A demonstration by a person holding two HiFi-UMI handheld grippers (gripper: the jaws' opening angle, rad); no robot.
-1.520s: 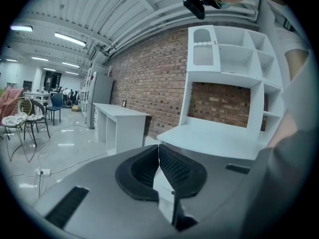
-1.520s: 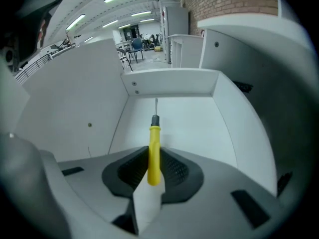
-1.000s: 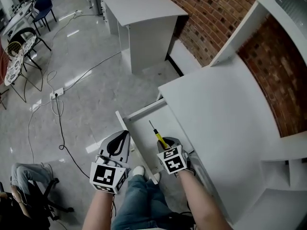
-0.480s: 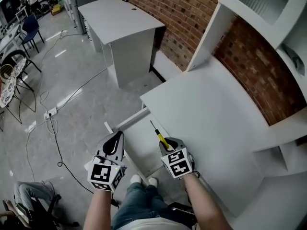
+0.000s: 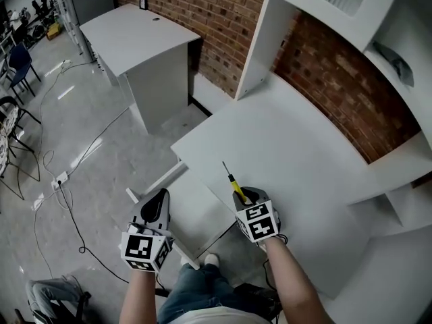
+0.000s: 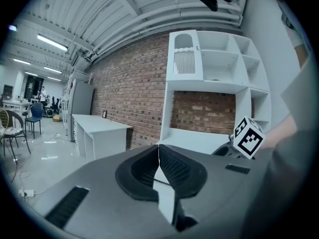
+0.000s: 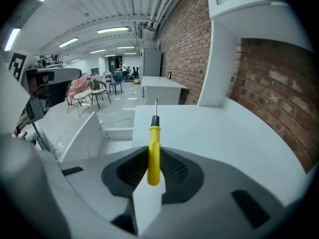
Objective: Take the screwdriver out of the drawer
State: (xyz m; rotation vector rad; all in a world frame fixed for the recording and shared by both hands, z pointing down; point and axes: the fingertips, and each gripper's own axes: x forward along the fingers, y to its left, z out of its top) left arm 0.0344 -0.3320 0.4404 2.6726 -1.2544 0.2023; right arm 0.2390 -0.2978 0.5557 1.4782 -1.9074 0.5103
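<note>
Screwdriver [image 5: 234, 183] is clear of the open drawer [image 5: 192, 209] and over the front edge of the table [image 5: 297, 140]. The right gripper [image 5: 243, 196] has its fingers clamped on the yellow handle. The left gripper [image 5: 156, 204] is closed on nothing. Probably only setting it down remains. The right gripper view shows the grip plainly, while the head view alone places the left gripper beside the drawer.

Seen from the head view, the screwdriver [image 5: 233, 183] handle's end is hidden behind the right tongs [image 5: 245, 196], and the drawer [image 5: 199, 214] seems to run partly under the worktop [image 5: 304, 147].
</note>
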